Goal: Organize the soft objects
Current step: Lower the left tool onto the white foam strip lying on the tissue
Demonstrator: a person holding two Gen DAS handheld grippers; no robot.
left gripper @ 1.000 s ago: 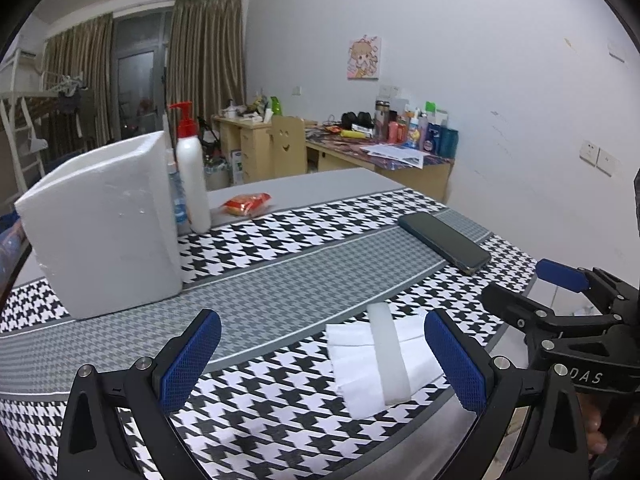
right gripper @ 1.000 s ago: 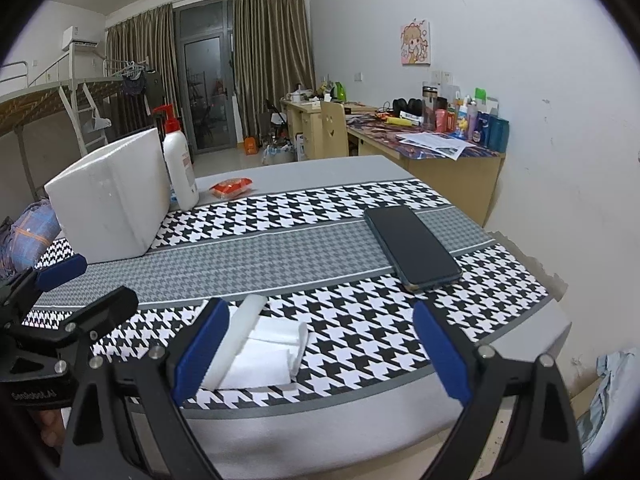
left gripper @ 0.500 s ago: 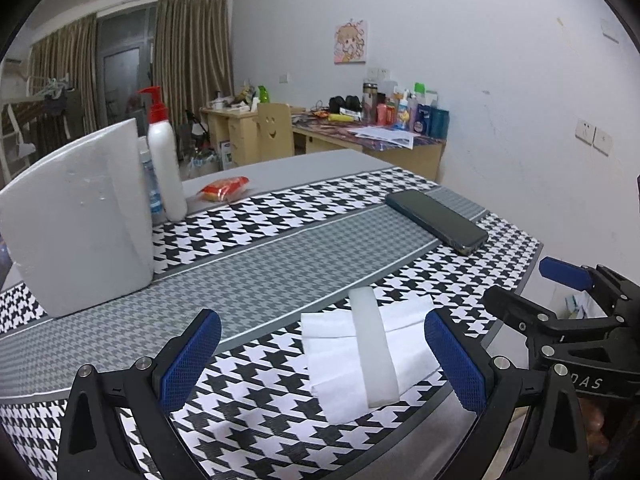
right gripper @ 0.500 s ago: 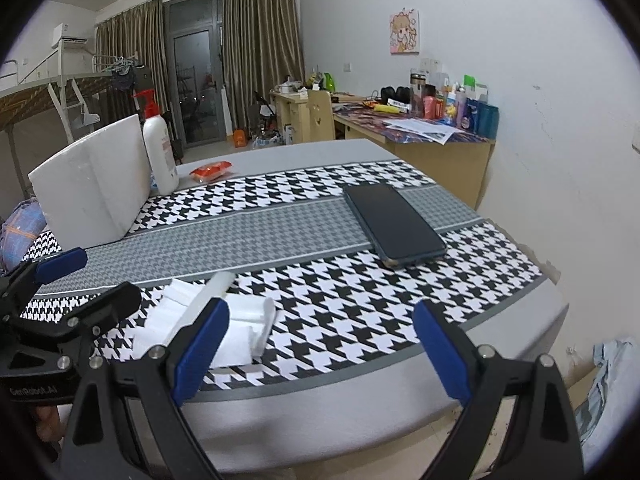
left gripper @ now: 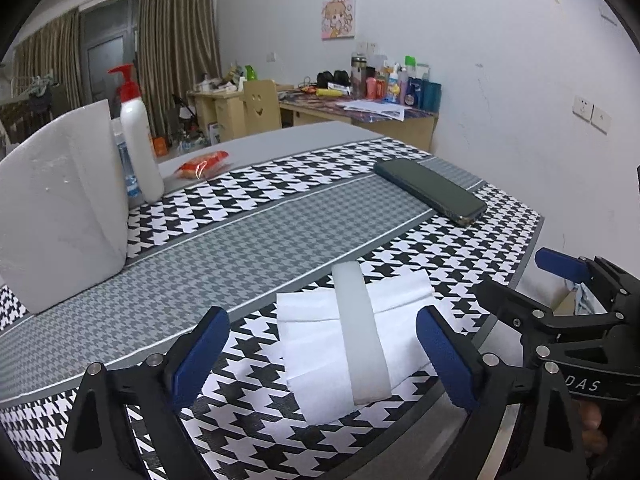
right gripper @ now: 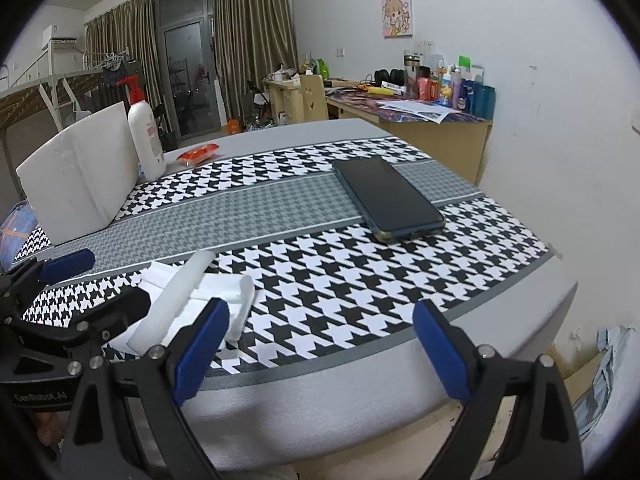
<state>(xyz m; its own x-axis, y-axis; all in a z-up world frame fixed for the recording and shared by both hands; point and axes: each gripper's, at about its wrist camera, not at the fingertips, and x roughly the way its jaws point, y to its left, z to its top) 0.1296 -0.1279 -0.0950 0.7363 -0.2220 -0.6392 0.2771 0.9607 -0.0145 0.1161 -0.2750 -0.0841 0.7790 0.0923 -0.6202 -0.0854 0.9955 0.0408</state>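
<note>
Foam strip (left gripper: 362,336) rests across folded tissue (left gripper: 320,354)

A dark phone (right gripper: 386,199) lay flat on the houndstooth cloth (right gripper: 360,280) that covered the tabletop (right gripper: 360,384), resting partly on its grey middle band. Toward the far left a large white foam block (left gripper: 56,208) stood upright, with a white pump bottle (left gripper: 138,148) with a red top just beside it. A small orange packet (left gripper: 202,164) lay at the cloth's far edge. Beyond, a wooden desk (right gripper: 436,136) against the wall carried bottles and papers, a cartoon picture (right gripper: 397,15) hung above it, and brown curtains (right gripper: 248,40) flanked a dark glass door.
</note>
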